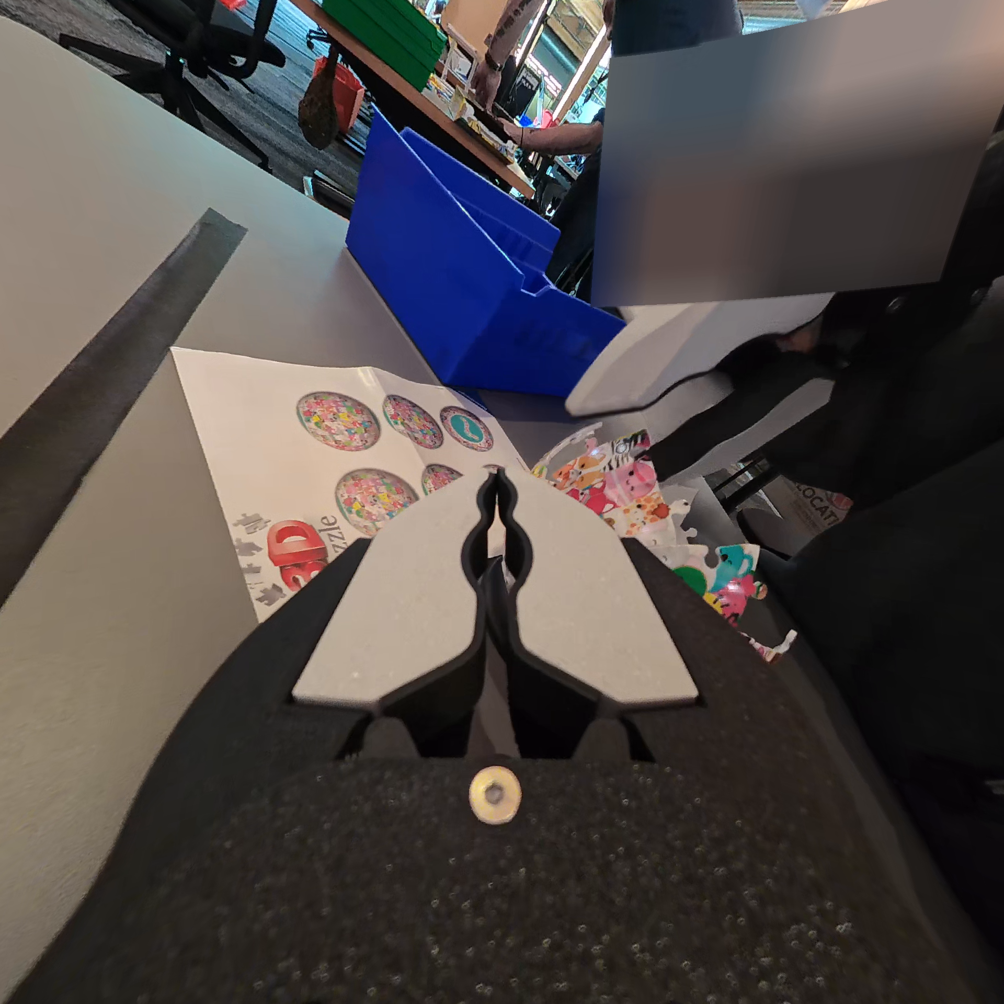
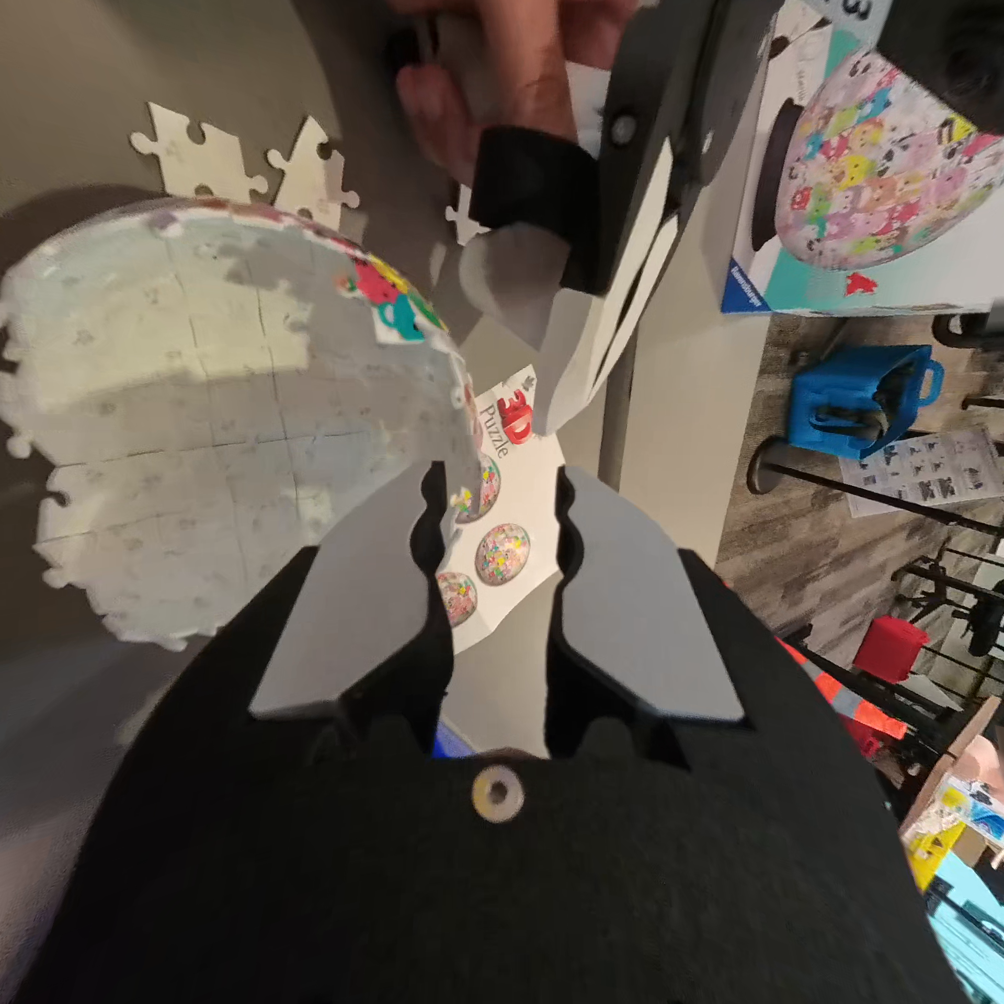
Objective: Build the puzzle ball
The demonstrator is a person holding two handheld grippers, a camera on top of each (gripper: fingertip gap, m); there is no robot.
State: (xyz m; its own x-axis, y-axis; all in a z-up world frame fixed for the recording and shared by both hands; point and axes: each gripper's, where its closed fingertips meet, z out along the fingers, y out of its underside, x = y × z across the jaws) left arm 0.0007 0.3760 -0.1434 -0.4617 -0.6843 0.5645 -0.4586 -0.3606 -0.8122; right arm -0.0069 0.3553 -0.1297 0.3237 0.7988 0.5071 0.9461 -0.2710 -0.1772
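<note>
The partly built puzzle ball [image 2: 190, 407] is a curved shell, white inside and printed with colourful animals outside. It fills the left of the right wrist view and shows low on the right in the left wrist view [image 1: 614, 489]. My right gripper [image 2: 500, 478] is open. The shell's rim lies in the gap beside its left finger [image 2: 380, 570]. My left gripper [image 1: 497, 478] is shut with nothing visible in it, over the instruction leaflet [image 1: 326, 434]. A hand holds it in the right wrist view [image 2: 554, 413].
Loose white-backed puzzle pieces [image 2: 201, 157] lie on the grey table beyond the shell. The puzzle box [image 2: 869, 190] stands at the table's right edge. A blue bin [image 1: 462, 271] sits behind the leaflet [image 2: 516, 543]. The right gripper [image 1: 625, 380] hangs over the shell. Both grippers' tips are close together, under 4 cm apart.
</note>
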